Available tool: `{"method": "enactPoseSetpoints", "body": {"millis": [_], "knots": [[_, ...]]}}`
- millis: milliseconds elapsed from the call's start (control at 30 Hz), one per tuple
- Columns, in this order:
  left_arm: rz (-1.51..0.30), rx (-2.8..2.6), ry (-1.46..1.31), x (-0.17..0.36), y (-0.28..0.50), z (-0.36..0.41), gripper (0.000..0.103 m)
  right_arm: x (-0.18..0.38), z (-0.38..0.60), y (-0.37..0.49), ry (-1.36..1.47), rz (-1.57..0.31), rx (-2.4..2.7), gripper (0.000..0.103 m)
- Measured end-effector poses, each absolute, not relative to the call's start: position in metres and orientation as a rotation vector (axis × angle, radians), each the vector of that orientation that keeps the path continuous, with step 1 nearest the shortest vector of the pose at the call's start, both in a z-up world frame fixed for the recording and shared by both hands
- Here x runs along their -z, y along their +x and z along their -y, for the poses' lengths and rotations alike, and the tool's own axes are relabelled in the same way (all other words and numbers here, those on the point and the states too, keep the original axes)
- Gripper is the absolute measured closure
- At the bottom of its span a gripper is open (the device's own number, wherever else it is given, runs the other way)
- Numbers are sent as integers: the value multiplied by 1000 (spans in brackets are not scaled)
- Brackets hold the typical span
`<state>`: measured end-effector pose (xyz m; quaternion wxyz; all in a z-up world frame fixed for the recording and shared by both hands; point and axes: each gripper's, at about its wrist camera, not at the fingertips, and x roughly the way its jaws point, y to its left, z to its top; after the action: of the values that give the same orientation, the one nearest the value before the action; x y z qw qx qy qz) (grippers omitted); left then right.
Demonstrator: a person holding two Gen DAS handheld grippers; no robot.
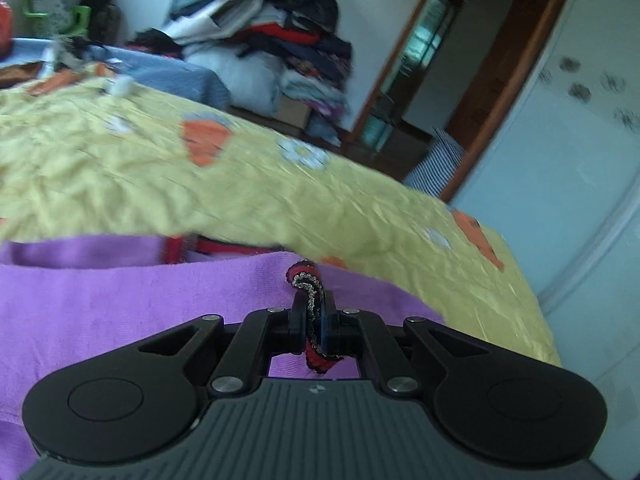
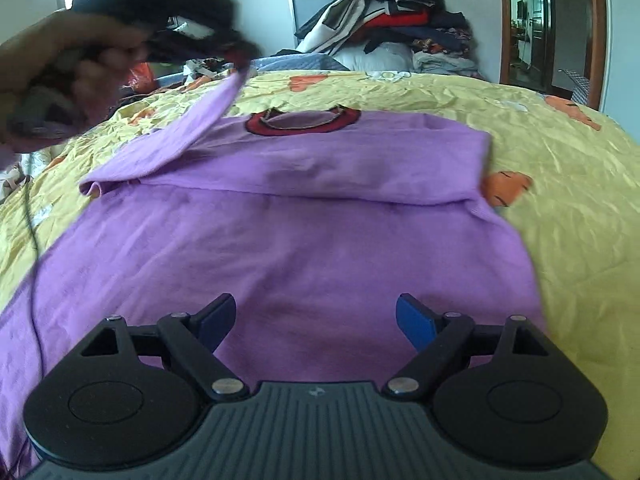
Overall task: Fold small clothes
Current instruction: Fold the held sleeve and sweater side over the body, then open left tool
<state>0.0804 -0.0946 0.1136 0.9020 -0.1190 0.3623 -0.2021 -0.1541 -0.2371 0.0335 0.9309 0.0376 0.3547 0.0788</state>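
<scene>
A small purple sweater (image 2: 304,232) with a red and black collar (image 2: 304,122) lies on the yellow bedspread (image 2: 560,208). Its right sleeve is folded across the chest. My left gripper (image 1: 314,316) is shut on the red and black cuff (image 1: 308,280) of the left sleeve (image 2: 188,136) and holds it lifted above the body of the sweater (image 1: 120,312). In the right wrist view the hand with that gripper (image 2: 236,60) shows blurred at the upper left. My right gripper (image 2: 316,320) is open and empty over the sweater's lower part.
A tall heap of clothes (image 2: 400,20) stands behind the bed, also in the left wrist view (image 1: 280,40). A wooden doorway (image 1: 440,80) is at the right. A thin black cable (image 2: 30,216) runs over the bed's left side.
</scene>
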Motion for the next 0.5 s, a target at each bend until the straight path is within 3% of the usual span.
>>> {"method": "enactPoseSetpoints", "body": {"millis": [500], "knots": [[-873,515,-209,-60,93,189,96,-35,255,-148,79,-724,-115,15]]}}
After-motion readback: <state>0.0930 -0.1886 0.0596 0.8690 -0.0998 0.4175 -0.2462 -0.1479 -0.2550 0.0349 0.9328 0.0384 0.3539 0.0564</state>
